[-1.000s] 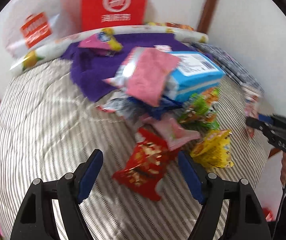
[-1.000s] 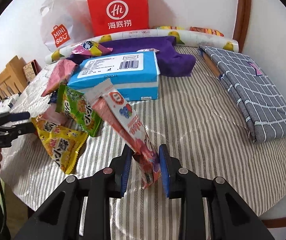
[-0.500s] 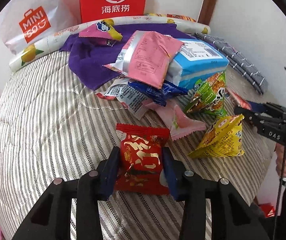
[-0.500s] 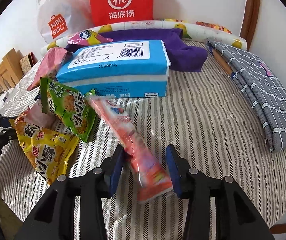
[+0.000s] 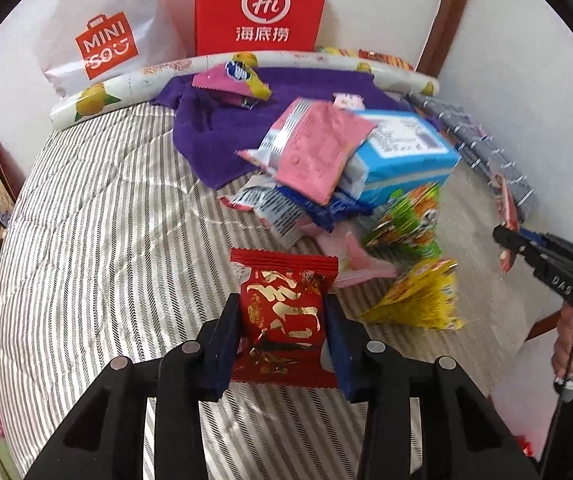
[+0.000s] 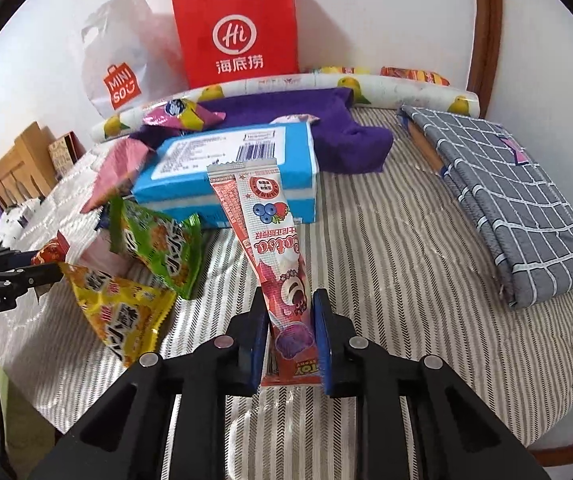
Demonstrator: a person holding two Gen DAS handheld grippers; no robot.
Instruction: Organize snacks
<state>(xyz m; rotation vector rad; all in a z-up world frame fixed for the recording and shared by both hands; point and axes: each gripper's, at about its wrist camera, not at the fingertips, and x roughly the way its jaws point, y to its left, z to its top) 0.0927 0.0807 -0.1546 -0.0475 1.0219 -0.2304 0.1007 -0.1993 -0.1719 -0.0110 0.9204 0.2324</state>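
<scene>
While the left gripper (image 5: 282,336) pinched a red snack packet (image 5: 282,316) with gold characters, the right gripper (image 6: 289,336) clamped the lower end of a long pink snack stick (image 6: 274,248) whose top leaned toward the blue tissue pack (image 6: 226,172). Both packets were held above the striped bedcover (image 6: 386,272), nearer than that blue pack. Left of the stick lay one yellow packet (image 6: 122,312) and one green packet (image 6: 162,248), the green one against the pack's front. A pink foil pouch (image 5: 314,152) rested on the pack's left end. Beyond the pack lay a purple cloth (image 6: 346,140) — and behind it one red bag (image 6: 238,32) reading "Hi" and one white bag (image 6: 122,60) marked "MINISO".
</scene>
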